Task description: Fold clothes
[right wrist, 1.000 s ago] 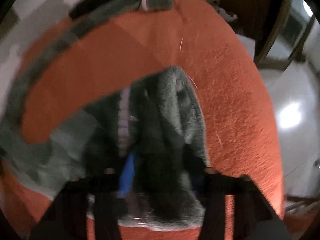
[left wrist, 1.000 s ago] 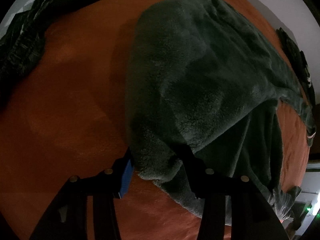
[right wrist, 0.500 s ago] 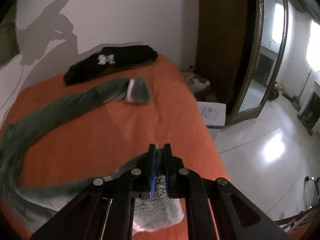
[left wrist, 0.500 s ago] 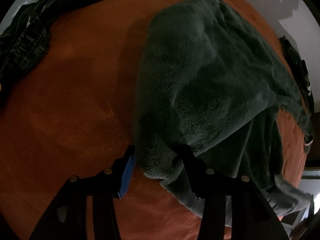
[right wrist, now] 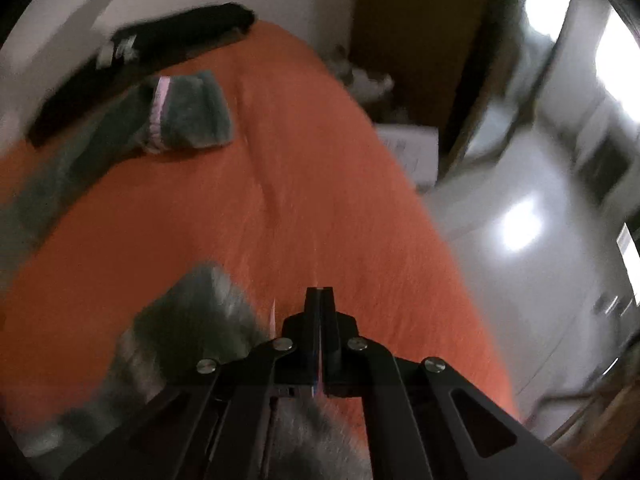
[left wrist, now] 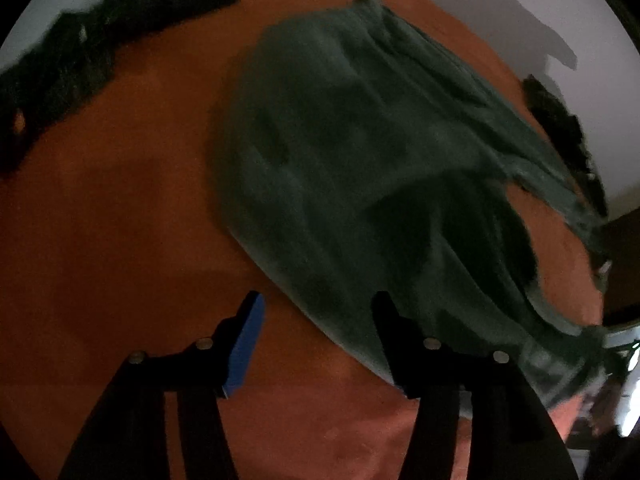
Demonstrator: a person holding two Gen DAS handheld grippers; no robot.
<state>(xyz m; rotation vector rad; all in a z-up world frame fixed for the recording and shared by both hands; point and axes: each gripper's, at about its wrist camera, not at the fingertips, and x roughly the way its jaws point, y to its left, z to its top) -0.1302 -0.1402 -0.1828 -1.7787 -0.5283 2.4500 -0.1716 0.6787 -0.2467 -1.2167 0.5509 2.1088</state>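
Looking down at an orange bedspread [left wrist: 120, 240], we see our left gripper [left wrist: 316, 308] with jaws just widened, released beside the grey-green fleece garment [left wrist: 360, 160] spread there. Our right gripper [right wrist: 319, 296] is clenched with nothing between its tips, fleece underneath.

Motion smear and frame edges hide much of both wrist views

In the left wrist view the green fleece garment [left wrist: 360, 168] is smeared, its lower right end running out of frame; the right finger of the left claw [left wrist: 318, 308] covers part of its hem. The dark garment [left wrist: 80, 64] at upper left is cut by the picture's rim, its kind unreadable. In the right wrist view the fleece cuff [right wrist: 188, 114] is soft, the white print on the black garment [right wrist: 168, 52] illegible, and the fleece under the right claw [right wrist: 320, 294] half hidden by its arms.
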